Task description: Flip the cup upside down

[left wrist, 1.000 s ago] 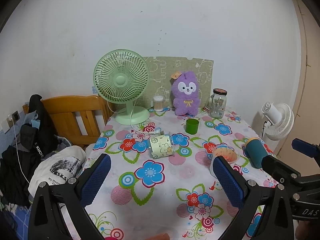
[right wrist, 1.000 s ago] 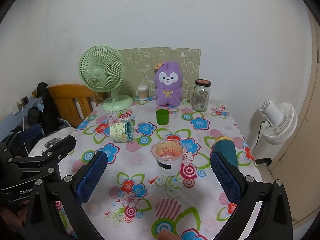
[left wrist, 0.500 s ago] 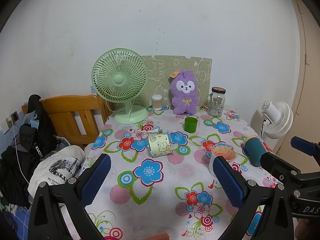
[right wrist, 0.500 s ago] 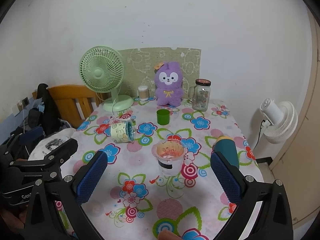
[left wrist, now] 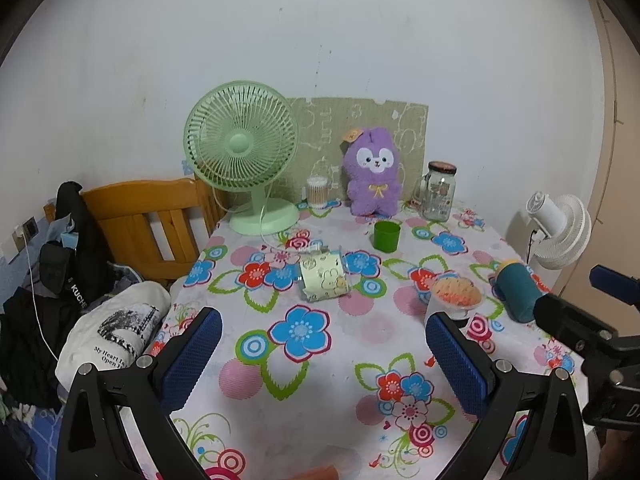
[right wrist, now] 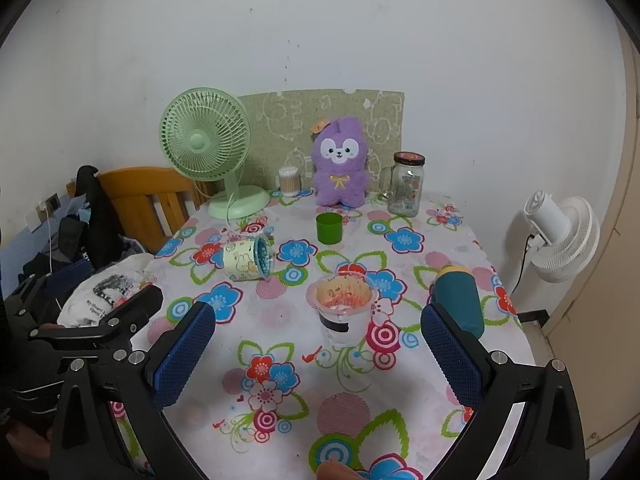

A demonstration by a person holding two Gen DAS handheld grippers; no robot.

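A clear plastic cup with an orange-tinted inside (right wrist: 343, 311) stands upright on the floral tablecloth (right wrist: 280, 364), mouth up; it also shows in the left wrist view (left wrist: 454, 298). My right gripper (right wrist: 316, 356) is open and empty, just short of this cup. My left gripper (left wrist: 324, 364) is open and empty over the table's near left part. A green cup (right wrist: 329, 228) stands upright further back. A pale cartoon-print cup (right wrist: 248, 260) lies on its side, as the left wrist view (left wrist: 324, 282) also shows.
A teal bottle (right wrist: 458, 298) lies at the right edge. A green fan (right wrist: 206, 140), purple plush (right wrist: 339, 168), glass jar (right wrist: 406, 190) and cotton-swab pot (right wrist: 289, 179) line the back. A wooden chair (left wrist: 148, 220) with clothes stands left; a white fan (right wrist: 560, 232) right.
Both grippers have drifted slightly back from the table, so the objects look a little smaller and higher. Both stay open. Nothing on the table has moved.
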